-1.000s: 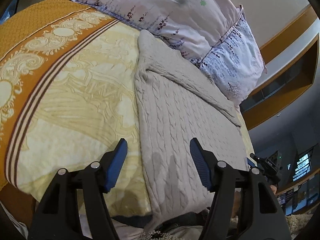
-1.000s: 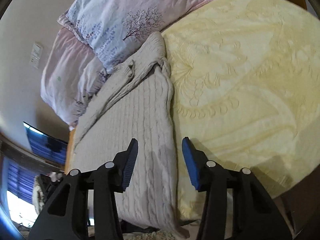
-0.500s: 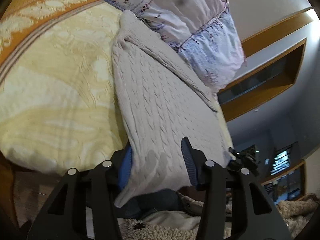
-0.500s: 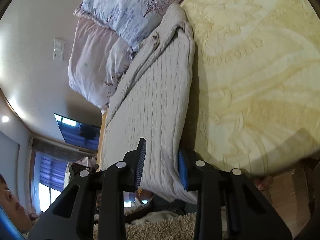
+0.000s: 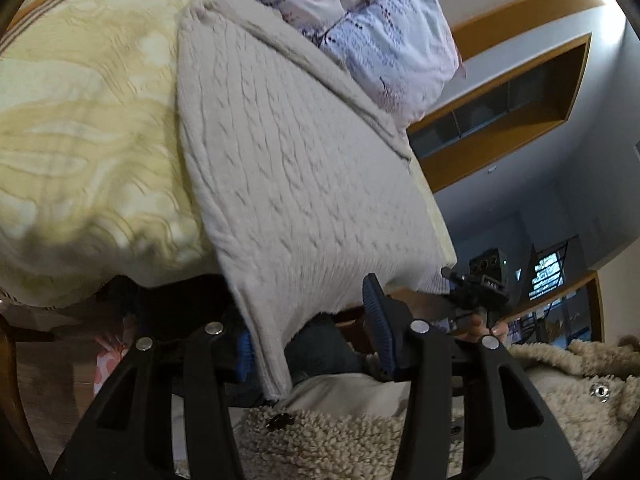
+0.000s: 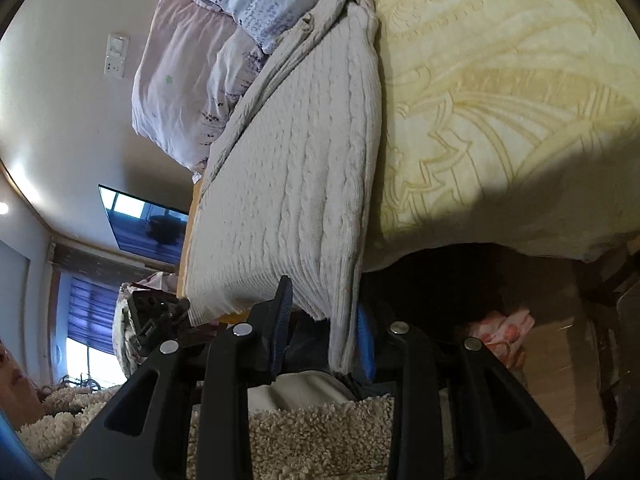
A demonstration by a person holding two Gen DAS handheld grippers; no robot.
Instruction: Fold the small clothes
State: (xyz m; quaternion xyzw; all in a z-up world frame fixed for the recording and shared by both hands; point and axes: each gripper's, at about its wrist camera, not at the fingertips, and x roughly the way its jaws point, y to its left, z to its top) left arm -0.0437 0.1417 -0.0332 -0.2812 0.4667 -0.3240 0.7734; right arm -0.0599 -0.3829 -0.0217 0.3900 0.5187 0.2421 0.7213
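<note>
Sweater (image 5: 288, 184) hem hangs off bed (image 5: 80, 120); left tool (image 5: 308, 332) and right tool (image 6: 324, 328), half-closed, seemingly pinch its corners for folding.

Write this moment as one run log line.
step: grasp hem | sweater: flat on bedspread | left tongs: closing around corner | right tongs: closing around corner

Matt cable-knit sweater (image 5: 304, 168) on embossed yellow cloth bedspread (image 6: 500, 92); smooth printed cotton-like pillows (image 5: 384, 28).
</note>
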